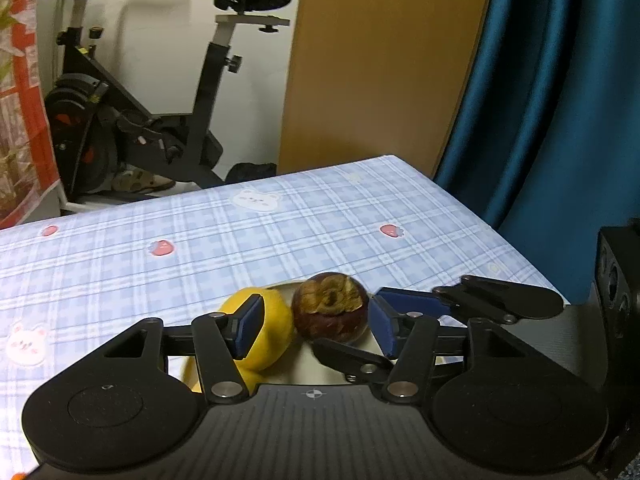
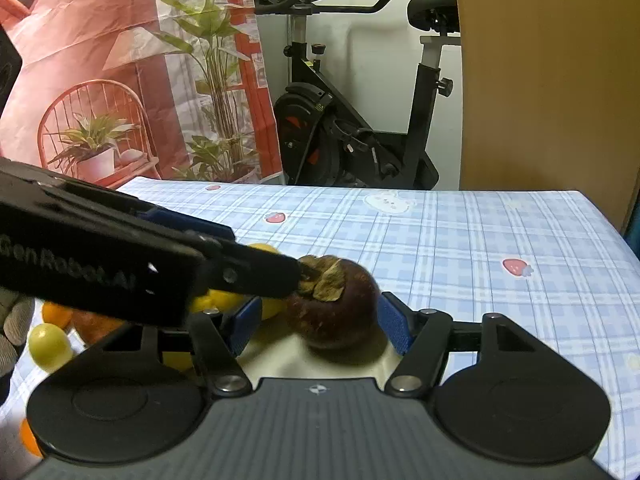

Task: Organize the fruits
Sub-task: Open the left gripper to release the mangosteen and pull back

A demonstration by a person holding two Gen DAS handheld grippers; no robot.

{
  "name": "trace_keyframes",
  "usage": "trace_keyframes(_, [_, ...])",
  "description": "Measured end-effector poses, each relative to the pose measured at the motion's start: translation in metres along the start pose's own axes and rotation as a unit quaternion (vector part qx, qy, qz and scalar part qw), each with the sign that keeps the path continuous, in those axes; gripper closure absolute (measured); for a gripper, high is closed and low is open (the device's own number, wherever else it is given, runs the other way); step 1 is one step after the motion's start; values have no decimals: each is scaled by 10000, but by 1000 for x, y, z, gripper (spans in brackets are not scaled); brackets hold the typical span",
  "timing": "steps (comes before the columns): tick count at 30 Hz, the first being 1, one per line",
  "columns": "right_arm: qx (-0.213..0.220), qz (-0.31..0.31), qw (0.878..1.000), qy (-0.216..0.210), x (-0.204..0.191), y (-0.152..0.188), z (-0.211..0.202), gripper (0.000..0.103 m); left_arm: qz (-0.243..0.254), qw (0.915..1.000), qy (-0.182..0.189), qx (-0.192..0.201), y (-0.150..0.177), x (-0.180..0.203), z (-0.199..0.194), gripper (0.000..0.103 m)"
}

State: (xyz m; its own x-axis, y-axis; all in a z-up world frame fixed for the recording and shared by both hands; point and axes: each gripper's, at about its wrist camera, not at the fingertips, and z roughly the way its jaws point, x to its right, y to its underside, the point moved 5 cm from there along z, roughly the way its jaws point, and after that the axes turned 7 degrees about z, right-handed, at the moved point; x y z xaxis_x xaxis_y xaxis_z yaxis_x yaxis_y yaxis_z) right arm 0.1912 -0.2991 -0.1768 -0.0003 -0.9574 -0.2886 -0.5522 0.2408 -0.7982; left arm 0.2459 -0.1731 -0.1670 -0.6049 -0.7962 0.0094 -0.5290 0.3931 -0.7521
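A dark purple mangosteen (image 1: 330,307) with a dry brown calyx sits on a pale plate (image 1: 316,372), next to a yellow lemon (image 1: 276,320). My left gripper (image 1: 314,322) is open, with the lemon behind its left pad and the mangosteen between the pads. In the right wrist view the mangosteen (image 2: 340,312) lies between the blue pads of my open right gripper (image 2: 320,326), and the plate (image 2: 280,360) shows beneath it. The left gripper's black body crosses that view from the left, its tip by the calyx. The right gripper's finger (image 1: 496,300) shows beside the mangosteen in the left wrist view.
The table has a blue checked cloth (image 2: 480,240). A green fruit (image 2: 50,346), orange fruits (image 2: 56,314) and the lemon (image 2: 224,300) lie at the left. An exercise bike (image 2: 360,120), a wooden panel (image 1: 380,60) and a blue curtain (image 1: 560,100) stand beyond the table.
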Motion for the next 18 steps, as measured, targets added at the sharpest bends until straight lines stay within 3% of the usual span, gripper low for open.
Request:
trace_keyframes(10, [-37,7,9999,134,-21,10,-23,36,-234,9994,-209,135,20,-21,-44,42])
trace_keyframes(18, [-36,87,9998,146,-41,19,-36,36,-153,9983,-524,205,35,-33,-78,41])
